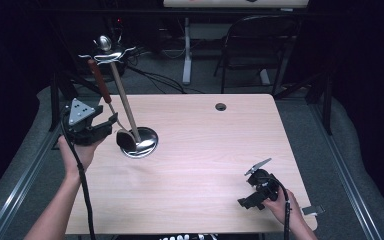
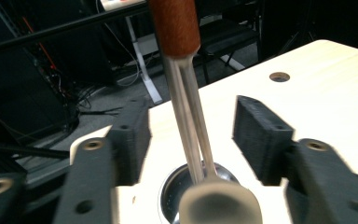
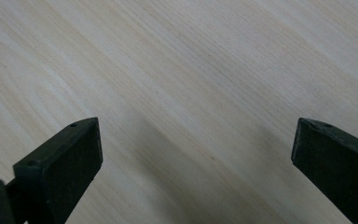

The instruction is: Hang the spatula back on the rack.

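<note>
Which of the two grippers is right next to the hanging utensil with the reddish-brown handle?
The left gripper. Its open jaws flank the metal shaft of the reddish-brown-handled utensil, while the right gripper sits far off over bare wooden table.

In my left gripper view the ladle (image 2: 186,93) runs off the top edge at its brown handle, and its bowl is a grey blur at the bottom. It hides most of the stand's round base (image 2: 177,186). My right gripper (image 3: 193,154) jaws are cut off at the bottom.
</note>
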The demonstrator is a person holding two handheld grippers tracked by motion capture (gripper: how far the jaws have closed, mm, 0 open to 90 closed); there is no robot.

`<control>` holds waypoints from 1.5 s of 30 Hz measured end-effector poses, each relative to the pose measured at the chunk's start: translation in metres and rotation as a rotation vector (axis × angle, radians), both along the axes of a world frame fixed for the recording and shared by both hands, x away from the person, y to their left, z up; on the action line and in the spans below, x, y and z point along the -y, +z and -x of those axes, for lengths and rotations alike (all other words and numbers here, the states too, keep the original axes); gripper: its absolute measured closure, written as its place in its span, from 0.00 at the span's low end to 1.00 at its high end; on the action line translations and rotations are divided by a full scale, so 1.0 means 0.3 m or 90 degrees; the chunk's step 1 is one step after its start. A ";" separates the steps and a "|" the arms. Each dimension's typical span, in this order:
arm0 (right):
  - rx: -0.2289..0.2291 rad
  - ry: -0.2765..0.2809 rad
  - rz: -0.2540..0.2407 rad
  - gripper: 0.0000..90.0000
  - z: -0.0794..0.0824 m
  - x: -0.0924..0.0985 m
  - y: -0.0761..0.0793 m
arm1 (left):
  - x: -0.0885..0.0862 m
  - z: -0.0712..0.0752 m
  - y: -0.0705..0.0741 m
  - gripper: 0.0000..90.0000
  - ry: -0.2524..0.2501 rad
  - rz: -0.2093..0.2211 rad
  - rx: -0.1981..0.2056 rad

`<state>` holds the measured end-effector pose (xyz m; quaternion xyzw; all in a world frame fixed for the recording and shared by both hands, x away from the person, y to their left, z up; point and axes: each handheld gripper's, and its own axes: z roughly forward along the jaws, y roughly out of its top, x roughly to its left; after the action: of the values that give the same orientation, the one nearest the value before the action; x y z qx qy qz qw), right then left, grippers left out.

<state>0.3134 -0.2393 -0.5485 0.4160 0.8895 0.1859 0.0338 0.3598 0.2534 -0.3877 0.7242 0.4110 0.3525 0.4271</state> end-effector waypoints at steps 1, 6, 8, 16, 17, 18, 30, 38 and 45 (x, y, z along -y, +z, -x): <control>0.000 0.000 0.000 0.02 0.000 0.000 0.000 | -0.005 0.005 -0.001 0.42 -0.002 0.002 -0.002; 0.004 -0.014 -0.017 0.02 0.002 -0.002 -0.005 | -0.022 0.029 -0.007 0.27 -0.009 -0.006 -0.027; 0.004 -0.015 -0.018 0.02 0.003 -0.003 -0.004 | -0.024 0.034 -0.010 0.23 -0.008 -0.008 -0.031; 0.007 -0.016 -0.021 0.02 0.003 -0.002 -0.003 | -0.055 0.079 -0.034 0.15 0.002 -0.010 -0.051; 0.008 -0.016 -0.022 0.02 0.003 -0.001 -0.002 | -0.058 0.085 -0.038 0.14 0.004 -0.013 -0.055; 0.013 -0.020 -0.026 0.02 0.003 -0.002 -0.001 | -0.062 0.098 -0.045 0.12 0.008 -0.020 -0.060; 0.016 -0.012 -0.021 0.02 0.004 0.003 0.011 | -0.070 0.167 -0.143 0.05 0.008 -0.038 -0.123; 0.019 -0.012 -0.012 0.02 0.005 0.002 0.012 | -0.064 0.196 -0.219 0.02 0.004 -0.043 -0.166; 0.016 -0.015 -0.021 0.02 0.006 -0.001 0.010 | -0.046 0.213 -0.310 0.00 -0.004 -0.048 -0.220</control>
<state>0.3116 -0.2389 -0.5455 0.4245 0.8809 0.2056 0.0400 0.2959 0.2673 -0.4806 0.7907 0.4627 0.2366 0.3235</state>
